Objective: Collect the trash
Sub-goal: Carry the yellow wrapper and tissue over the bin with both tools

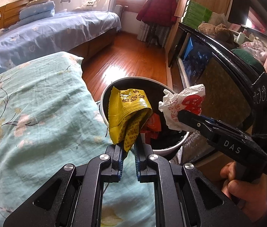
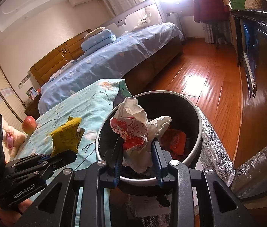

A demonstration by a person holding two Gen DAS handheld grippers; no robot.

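Two grippers loaded: left gripper (image 1: 128, 152) pinches yellow packet (image 1: 127, 113) at bin (image 2: 198, 117) rim; right gripper (image 2: 137, 155) clamps white wrapper (image 2: 135, 130) over bin. Centre each above opening before releasing.

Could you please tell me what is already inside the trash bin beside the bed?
Inside the trash bin lies an orange-red wrapper on the dark lining. The crumpled white wrapper, held over the bin in the right tongs, covers part of the bottom, so anything beneath it cannot be seen.
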